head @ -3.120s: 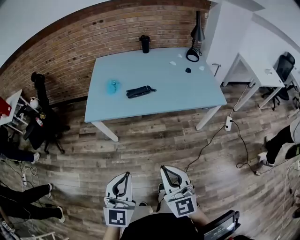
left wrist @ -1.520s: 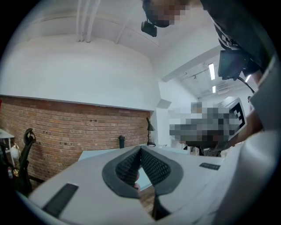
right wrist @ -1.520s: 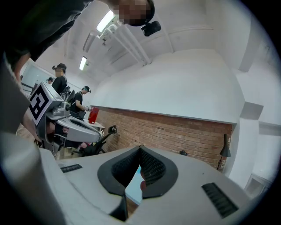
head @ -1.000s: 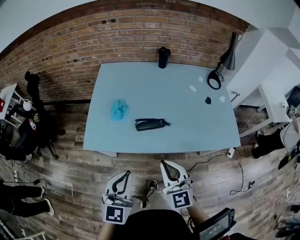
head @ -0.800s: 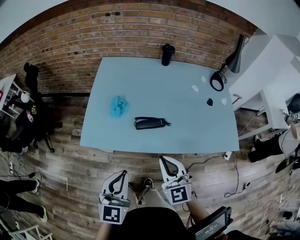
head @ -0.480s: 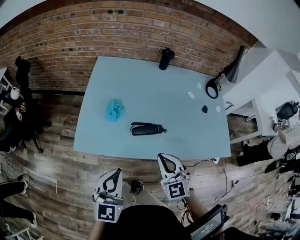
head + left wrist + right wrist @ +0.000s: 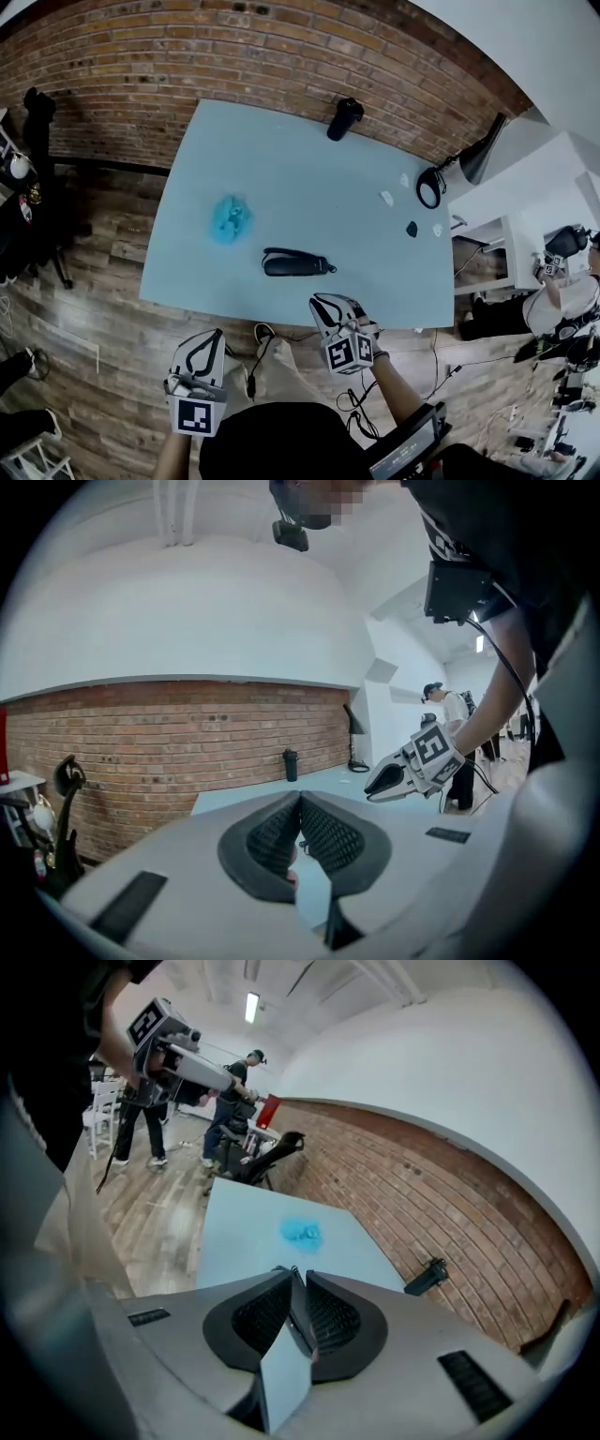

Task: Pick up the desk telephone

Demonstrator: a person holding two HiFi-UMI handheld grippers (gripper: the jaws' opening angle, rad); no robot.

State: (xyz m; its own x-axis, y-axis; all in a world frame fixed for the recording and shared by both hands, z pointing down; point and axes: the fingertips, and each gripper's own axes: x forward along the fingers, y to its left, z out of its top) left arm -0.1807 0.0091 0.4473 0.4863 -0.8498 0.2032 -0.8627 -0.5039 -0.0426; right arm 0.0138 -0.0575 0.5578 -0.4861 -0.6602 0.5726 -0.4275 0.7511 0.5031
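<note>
Right gripper point(image 7: 319, 302) is at the tabletop's point(image 7: 281, 169) near edge, just short of the telephone point(image 7: 296, 264) and tipped down toward it. Its jaws are at a narrow slit, have just been opening, and have nothing between them.

Left gripper point(image 7: 212, 336) hangs back over the wood floor point(image 7: 94, 300), well apart from the telephone and roughly level. Its jaws are closed tip to tip and empty.

Since half a second ago, your right gripper has come forward and down from short of the edge, and its marker cube has rolled. Your left has drifted lower in the head view. The telephone hasn't moved.

The telephone lies flat on the pale blue tabletop, lengthwise along the near edge. A crumpled blue thing point(image 7: 230, 217) sits near it, up and left in the head view. A black bottle point(image 7: 344, 119) stands well beyond the telephone at the far edge. A black desk lamp point(image 7: 459, 167) stands off to its far right, with small bits close by. The brick wall point(image 7: 234, 52) runs behind the tabletop.
</note>
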